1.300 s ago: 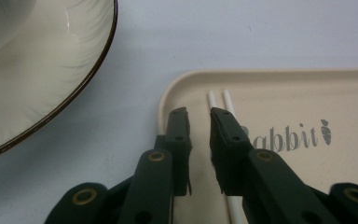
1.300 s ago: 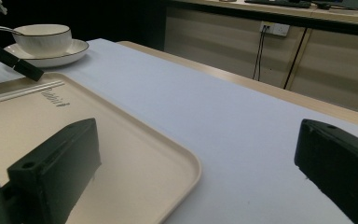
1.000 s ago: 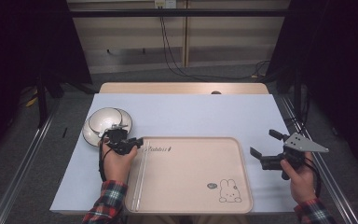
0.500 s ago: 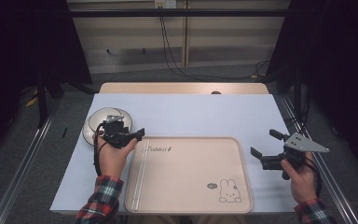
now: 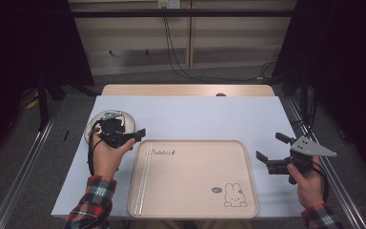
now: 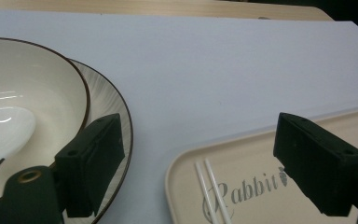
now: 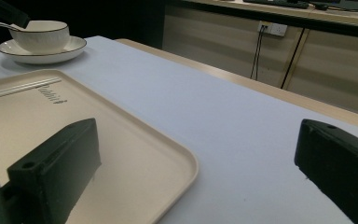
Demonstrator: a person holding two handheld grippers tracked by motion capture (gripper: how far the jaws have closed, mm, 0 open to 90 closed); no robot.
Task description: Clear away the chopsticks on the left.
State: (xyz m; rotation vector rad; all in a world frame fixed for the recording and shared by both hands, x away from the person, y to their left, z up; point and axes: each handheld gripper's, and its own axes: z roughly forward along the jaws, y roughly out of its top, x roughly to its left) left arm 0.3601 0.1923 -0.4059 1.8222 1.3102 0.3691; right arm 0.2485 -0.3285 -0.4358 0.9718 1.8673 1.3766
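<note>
Left hand-held gripper [image 5: 132, 135] has moved up and left since the earlier frames: a second ago it sat at the tray's near-left corner area beside the plate, now it hangs over the right edge of the plate [image 5: 91, 127], with the hand [image 5: 106, 155] and plaid sleeve [image 5: 89, 202] stretched further forward. Jaws wide apart, nothing between them. In the left gripper view one jaw is over the plate rim [image 6: 121, 116], the other over the tray's top-left corner [image 6: 186, 158]; bare worktop [image 6: 205, 70] shows between them.

Bowl [image 6: 32, 98] sits on the plate, cream inside with a dark rim, and a white spoon [image 6: 2, 133] lies in it. In the right gripper view the bowl [image 7: 44, 35] and plate [image 7: 42, 53] are at the far corner, with the spoon handle [image 7: 0, 24] sticking out to the left.

Beige tray [image 5: 190, 179] unmoved, centred on the near side of the worktop [image 5: 195, 117], rabbit print [image 5: 233, 195] at its near-right and "Rabbit" lettering [image 5: 161, 153] at its top-left. Two white chopsticks [image 5: 144, 176] lie side by side along the tray's left edge, same as before.

Right hand-held gripper [image 5: 271, 152] unchanged: held just right of the tray, jaws spread, empty, grey three-cornered plate [image 5: 314, 147] on top. Right gripper view has one jaw over the tray corner [image 7: 168, 154], the other over bare worktop.
</note>
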